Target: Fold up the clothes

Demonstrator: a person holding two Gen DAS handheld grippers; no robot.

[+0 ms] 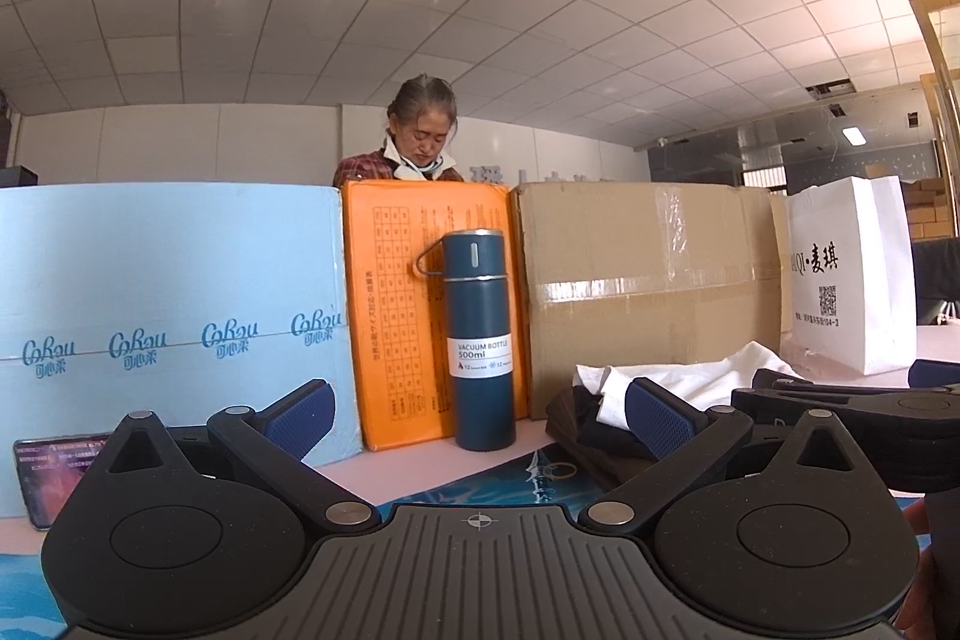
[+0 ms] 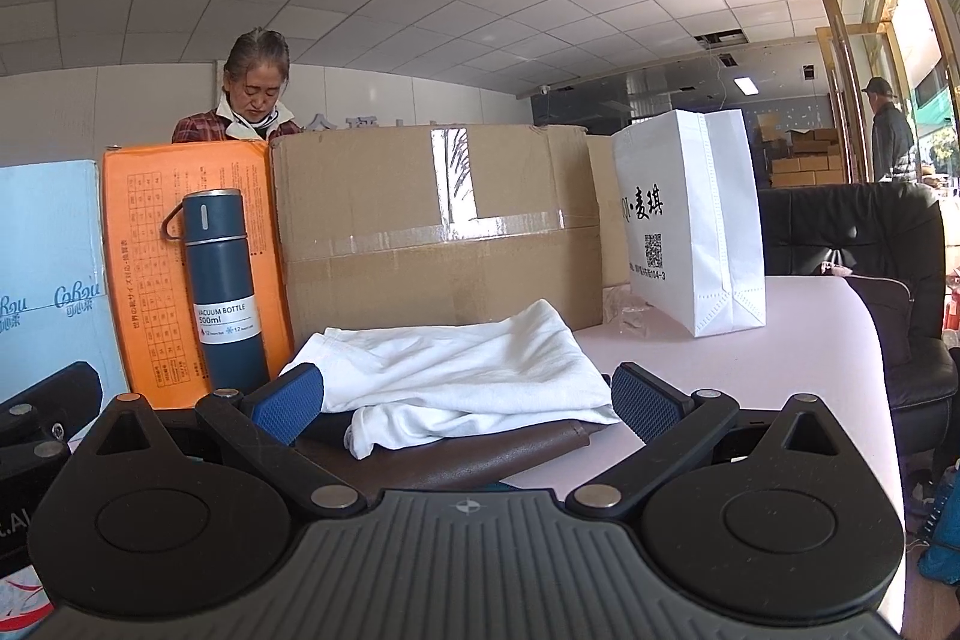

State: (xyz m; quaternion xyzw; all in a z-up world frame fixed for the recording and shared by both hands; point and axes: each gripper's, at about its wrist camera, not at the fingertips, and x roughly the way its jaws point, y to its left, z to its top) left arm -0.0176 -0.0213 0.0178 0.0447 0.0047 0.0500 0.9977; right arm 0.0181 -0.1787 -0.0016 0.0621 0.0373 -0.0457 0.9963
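A white garment (image 2: pixel 456 370) lies crumpled on top of dark brown folded clothes (image 2: pixel 480 451) on the pale table (image 2: pixel 750 358). My right gripper (image 2: pixel 468 397) is open, its blue-padded fingers (image 2: pixel 645 400) standing either side of the pile's near edge, holding nothing. My left gripper (image 1: pixel 480 415) is open and empty, low over the table to the left of the pile, pointing at a blue vacuum bottle (image 1: pixel 480 340). The white garment (image 1: pixel 690 379) and dark clothes (image 1: pixel 594 430) show at right in the left wrist view, with the right gripper's body (image 1: pixel 870 412) beside them.
A light blue box (image 1: pixel 168 316), an orange box (image 1: pixel 408 304) and a taped cardboard box (image 2: pixel 438 226) line the table's back. A white paper bag (image 2: pixel 690 226) stands at right. A phone (image 1: pixel 54 466) lies at left. A black chair (image 2: pixel 858 244) stands beyond the table's right edge. A woman (image 2: pixel 252 94) stands behind the boxes.
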